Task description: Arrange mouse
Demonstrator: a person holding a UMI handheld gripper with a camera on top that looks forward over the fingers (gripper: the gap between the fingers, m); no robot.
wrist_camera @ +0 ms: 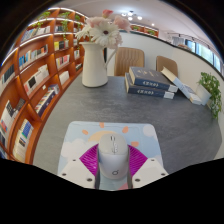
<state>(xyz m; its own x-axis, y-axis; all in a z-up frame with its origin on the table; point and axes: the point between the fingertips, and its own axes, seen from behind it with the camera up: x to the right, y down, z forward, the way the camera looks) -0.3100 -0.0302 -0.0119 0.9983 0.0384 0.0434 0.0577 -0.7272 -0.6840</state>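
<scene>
At the far left of the frame, a bookshelf curves from the upper left down the side, its wooden shelves packed with books. To its right, in the upper middle, a white jug holds a bunch of pale flowers on a grey table; behind it stand the backs of wooden chairs. Further right, in the upper right, a stack of books lies flat on the table, with a leafy plant at the far right edge.

In the lower middle, a light mat with small printed figures lies on the table. The mouse, white, sits over the near part of this mat, between the two fingers of the gripper. The pink pads lie close against its left and right sides, so the claw looks closed on the mouse, though whether the mouse is lifted or resting on the mat cannot be told.

By my reading, the step in hand is the carry or placing of the mouse onto the mat. The next move calls for settling it flat and square on the mat, then easing the fingers apart without nudging it askew.
</scene>
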